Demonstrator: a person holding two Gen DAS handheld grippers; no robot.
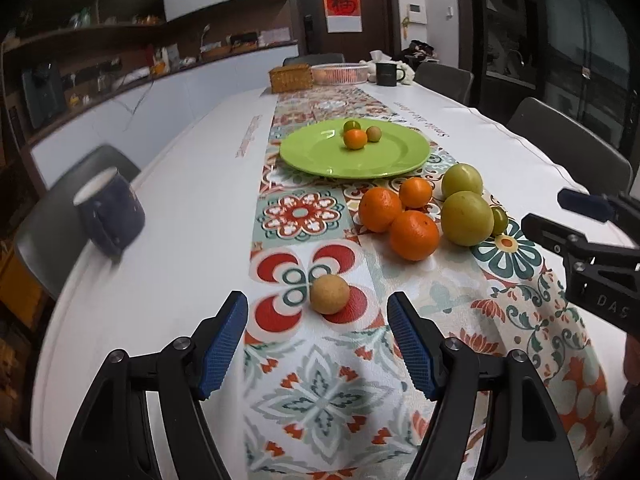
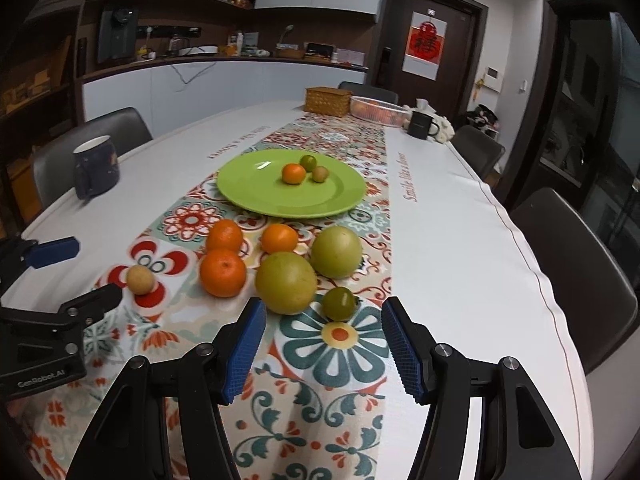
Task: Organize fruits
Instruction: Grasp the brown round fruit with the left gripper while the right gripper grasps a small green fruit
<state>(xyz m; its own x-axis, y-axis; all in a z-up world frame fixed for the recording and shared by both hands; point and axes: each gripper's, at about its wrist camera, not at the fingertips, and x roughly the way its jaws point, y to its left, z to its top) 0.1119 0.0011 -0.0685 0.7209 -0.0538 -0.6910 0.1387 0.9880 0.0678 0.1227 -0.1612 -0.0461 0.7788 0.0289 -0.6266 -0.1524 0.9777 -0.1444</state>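
A green plate (image 1: 312, 156) (image 2: 256, 192) on the patterned runner holds three small fruits: an orange one (image 1: 355, 138), a dark green one (image 1: 352, 125) and a tan one (image 1: 373, 133). Nearer lie three oranges (image 1: 414, 235) (image 2: 223, 272), two big yellow-green fruits (image 1: 466, 218) (image 2: 286, 282) and a small green fruit (image 2: 339, 302). A small tan fruit (image 1: 329, 299) (image 2: 140, 279) sits apart, just ahead of my open left gripper (image 1: 318, 314) (image 2: 90, 272). My right gripper (image 2: 323, 322) (image 1: 548, 212) is open, the small green fruit just beyond its tips.
A dark blue mug (image 1: 110, 210) (image 2: 96, 166) stands at the table's left edge. At the far end are a wicker box (image 1: 291, 76), a pink-rimmed bowl (image 1: 340, 73) and a black mug (image 1: 388, 73). Grey chairs (image 2: 576, 280) ring the table.
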